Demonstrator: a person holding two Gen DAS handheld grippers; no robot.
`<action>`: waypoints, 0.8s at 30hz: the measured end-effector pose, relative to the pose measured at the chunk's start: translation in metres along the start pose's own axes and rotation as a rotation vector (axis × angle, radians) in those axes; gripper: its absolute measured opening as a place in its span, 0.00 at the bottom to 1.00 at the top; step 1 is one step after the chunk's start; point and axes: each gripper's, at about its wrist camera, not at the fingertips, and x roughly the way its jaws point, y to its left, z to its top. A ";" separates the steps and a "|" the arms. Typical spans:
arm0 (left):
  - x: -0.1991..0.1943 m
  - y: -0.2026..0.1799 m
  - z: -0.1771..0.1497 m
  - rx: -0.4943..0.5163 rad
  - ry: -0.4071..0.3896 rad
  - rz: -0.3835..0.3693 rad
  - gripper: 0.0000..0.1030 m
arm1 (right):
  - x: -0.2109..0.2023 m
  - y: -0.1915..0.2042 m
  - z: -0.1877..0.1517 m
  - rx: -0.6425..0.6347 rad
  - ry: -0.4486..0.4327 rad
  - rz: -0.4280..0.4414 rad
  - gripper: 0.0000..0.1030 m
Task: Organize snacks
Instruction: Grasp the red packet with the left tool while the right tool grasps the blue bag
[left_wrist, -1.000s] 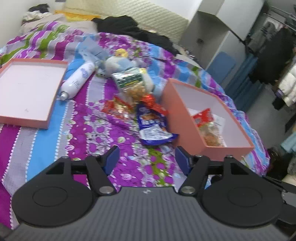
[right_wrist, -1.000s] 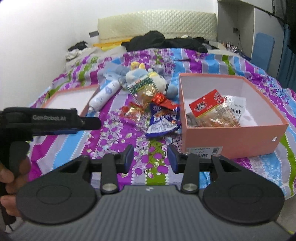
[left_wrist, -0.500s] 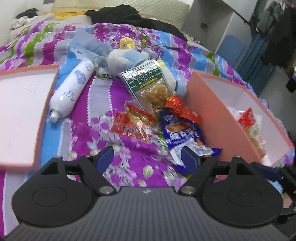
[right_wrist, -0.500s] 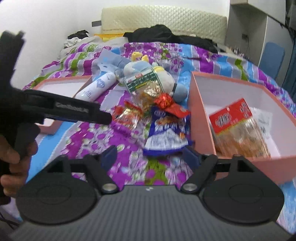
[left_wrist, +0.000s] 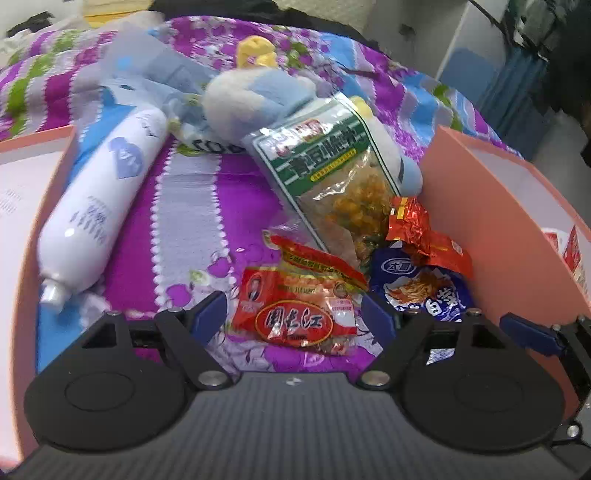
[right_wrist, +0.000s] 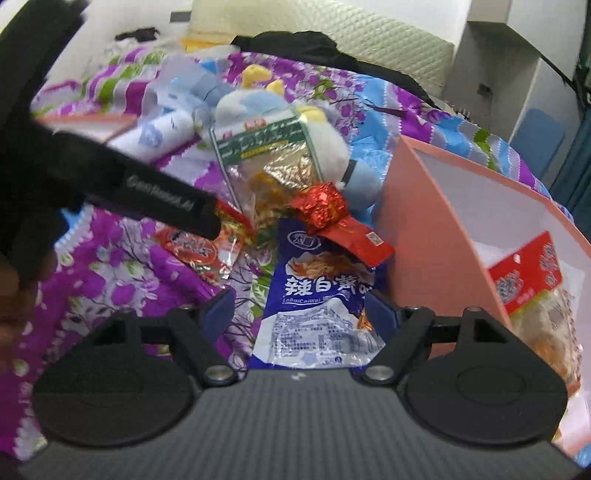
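Loose snacks lie in a pile on the purple flowered bedspread. My left gripper (left_wrist: 291, 314) is open, low over a red snack packet (left_wrist: 295, 295) that lies between its fingers without touching the pads. My right gripper (right_wrist: 299, 308) is open too, and a blue packet (right_wrist: 317, 295) lies between its fingers. A green-labelled bag of yellow snacks (left_wrist: 332, 166) and a red foil wrapper (left_wrist: 417, 229) lie just behind. The pink box (right_wrist: 424, 229) stands to the right and holds a red-labelled packet (right_wrist: 524, 280). The left gripper's black body (right_wrist: 147, 188) crosses the right wrist view.
A white bottle (left_wrist: 99, 206) lies to the left of the pile, beside the pink box lid (left_wrist: 22, 184). A blue and white plush toy (left_wrist: 251, 96) sits behind the green bag. Black clothes and a quilted headboard are at the far end of the bed.
Both grippers came down and forward to the snack pile, which now fills both views. The right jaws spread much wider and the left jaws a little wider.
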 end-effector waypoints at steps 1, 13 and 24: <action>0.003 -0.001 0.001 0.013 0.001 -0.007 0.81 | 0.003 0.002 0.000 -0.011 0.003 -0.012 0.77; 0.050 -0.021 0.005 0.207 0.098 -0.024 0.90 | 0.031 0.013 -0.012 -0.135 0.088 -0.090 0.77; 0.058 -0.034 -0.008 0.294 0.100 0.058 0.85 | 0.039 0.007 -0.019 -0.073 0.091 -0.037 0.72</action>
